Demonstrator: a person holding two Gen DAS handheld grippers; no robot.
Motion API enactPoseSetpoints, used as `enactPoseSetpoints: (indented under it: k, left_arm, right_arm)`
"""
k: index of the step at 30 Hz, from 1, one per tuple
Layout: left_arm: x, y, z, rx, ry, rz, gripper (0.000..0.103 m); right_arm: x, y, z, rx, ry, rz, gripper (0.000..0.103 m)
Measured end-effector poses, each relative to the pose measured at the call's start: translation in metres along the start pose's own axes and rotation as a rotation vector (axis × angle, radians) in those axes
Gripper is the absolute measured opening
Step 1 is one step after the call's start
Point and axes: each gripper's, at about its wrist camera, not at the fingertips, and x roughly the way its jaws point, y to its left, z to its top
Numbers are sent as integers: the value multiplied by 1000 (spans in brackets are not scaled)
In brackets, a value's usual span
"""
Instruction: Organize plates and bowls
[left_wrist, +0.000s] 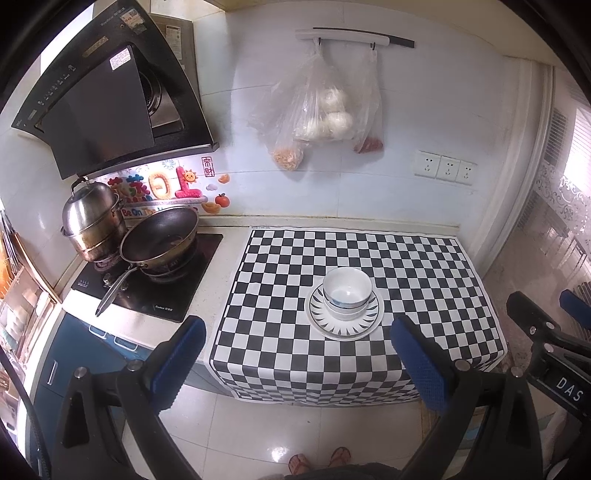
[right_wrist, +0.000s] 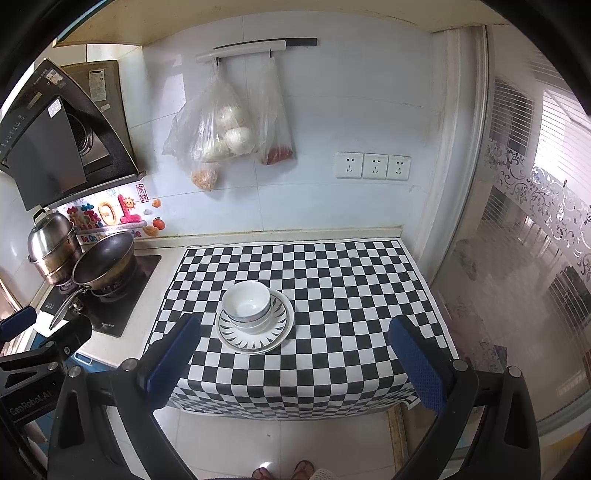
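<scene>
White stacked bowls (left_wrist: 347, 293) sit nested on a plate (left_wrist: 344, 326) with a dark leaf-pattern rim, near the middle of the black-and-white chequered cloth (left_wrist: 424, 273) covering the tabletop (left_wrist: 229, 236). To the left, a wok (left_wrist: 159, 238) and a steel steamer pot (left_wrist: 92, 221) stand on the stove. Plastic bags (left_wrist: 321, 110) hang on the far wall. The left hand-held gripper (left_wrist: 303, 358) and right hand-held gripper (right_wrist: 295, 362) are both released, jaws wide apart and holding nothing, poised near the tabletop's front edge, apart from the dishes.
</scene>
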Motion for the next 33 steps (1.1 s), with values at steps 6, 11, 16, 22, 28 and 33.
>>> enactPoseSetpoints:
  k: [6,11,16,22,28,33]
  left_arm:
    - [2,2,2,3,1,-3,103]
    - [4,4,4,5,0,-6,103]
    - [5,5,4,2,4,-5,103]
    - [8,7,3,4,9,10,103]
    - [5,11,0,1,4,18,103]
    - [3,14,-1,-5,-3,23,103]
  right_arm:
    - [2,1,1,-4,-4,-4,103]
    - [3,2,2,-3,-3,-1,103]
    - [3,4,1,-1,3,8,103]
    - [3,3,-2,-8,3,10,103]
    - [1,2,-4,-9,7,18,103]
    - [1,3,-3,-12,9,23,103]
